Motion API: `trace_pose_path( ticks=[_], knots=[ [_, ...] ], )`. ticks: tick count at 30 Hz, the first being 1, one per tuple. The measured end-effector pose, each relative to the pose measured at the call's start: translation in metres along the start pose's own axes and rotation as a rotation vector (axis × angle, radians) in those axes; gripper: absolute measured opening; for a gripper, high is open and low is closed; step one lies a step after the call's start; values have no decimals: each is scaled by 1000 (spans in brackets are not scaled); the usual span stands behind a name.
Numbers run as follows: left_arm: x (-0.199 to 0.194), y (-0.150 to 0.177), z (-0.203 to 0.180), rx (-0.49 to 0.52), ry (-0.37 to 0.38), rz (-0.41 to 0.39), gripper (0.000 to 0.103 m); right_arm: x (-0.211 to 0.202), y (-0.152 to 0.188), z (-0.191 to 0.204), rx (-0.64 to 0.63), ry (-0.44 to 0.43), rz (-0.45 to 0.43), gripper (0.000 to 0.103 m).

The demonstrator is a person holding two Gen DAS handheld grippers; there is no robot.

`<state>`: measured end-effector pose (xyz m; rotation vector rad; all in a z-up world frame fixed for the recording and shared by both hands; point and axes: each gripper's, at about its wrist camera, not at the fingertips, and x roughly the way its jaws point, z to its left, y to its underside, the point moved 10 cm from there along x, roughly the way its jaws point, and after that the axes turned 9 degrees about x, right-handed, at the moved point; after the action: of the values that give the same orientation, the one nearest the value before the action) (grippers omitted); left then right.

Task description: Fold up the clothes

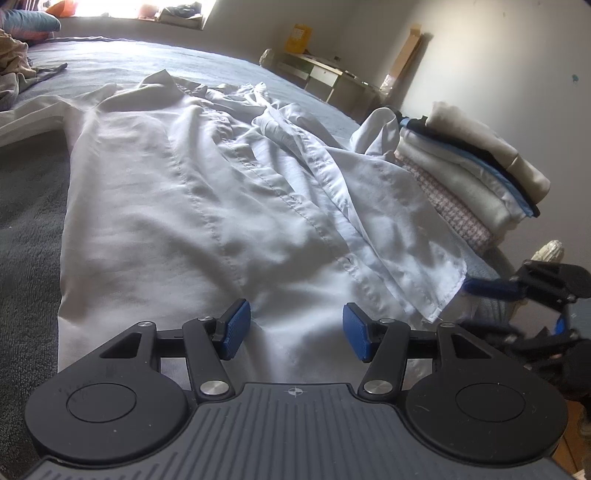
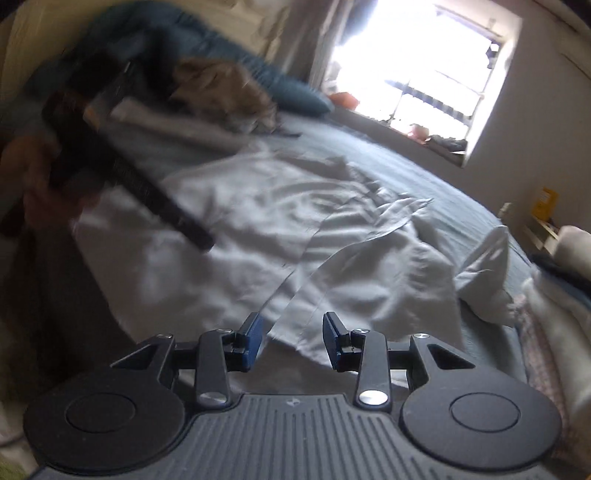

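Observation:
A pale white-blue button shirt [image 1: 207, 192] lies spread and creased on the bed, collar at the far end, with its right front panel folded loosely over. My left gripper [image 1: 296, 326] hovers open over the near hem, with no cloth between its blue pads. In the right wrist view the shirt [image 2: 258, 229] stretches away, and my right gripper [image 2: 293, 338] stands open just short of the hem's near corner, not pressing on it. One of its blue fingers [image 1: 487, 288] shows blurred at the shirt's right corner in the left wrist view.
A stack of folded clothes [image 1: 472, 177] sits at the shirt's right on the grey bed cover [image 1: 29, 240]. A heap of unfolded garments [image 1: 14, 62] and a blue pillow [image 1: 33, 20] lie at the far left. A low desk [image 1: 325, 74] stands by the wall.

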<state>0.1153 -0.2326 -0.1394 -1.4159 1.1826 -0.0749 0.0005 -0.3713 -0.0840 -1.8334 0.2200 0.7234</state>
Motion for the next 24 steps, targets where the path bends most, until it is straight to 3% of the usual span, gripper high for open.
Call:
trace_pose_path(
  ticks=[5, 6, 7, 8, 13, 17, 19, 24],
  knots=[
    [0, 1, 1, -11, 7, -2, 56, 25, 13, 7, -84, 10, 71, 38],
    [1, 1, 2, -13, 8, -2, 56, 27, 14, 5, -71, 7, 72, 34],
    [1, 1, 2, -16, 10, -1, 56, 29, 13, 2, -46, 2, 69, 24],
    [1, 1, 2, -15, 11, 0, 56, 28, 11, -2, -17, 4, 58, 18],
    [2, 1, 2, -14, 12, 2, 56, 11, -8, -20, 133, -1, -32, 11],
    [2, 1, 3, -18, 14, 1, 56, -12, -25, -11, 182, -116, -100, 11],
    [3, 1, 2, -20, 15, 1, 56, -21, -30, 5, 144, -168, -109, 11],
    [2, 2, 1, -12, 14, 0, 56, -18, -19, 38, 9, -200, -46, 11]
  ],
)
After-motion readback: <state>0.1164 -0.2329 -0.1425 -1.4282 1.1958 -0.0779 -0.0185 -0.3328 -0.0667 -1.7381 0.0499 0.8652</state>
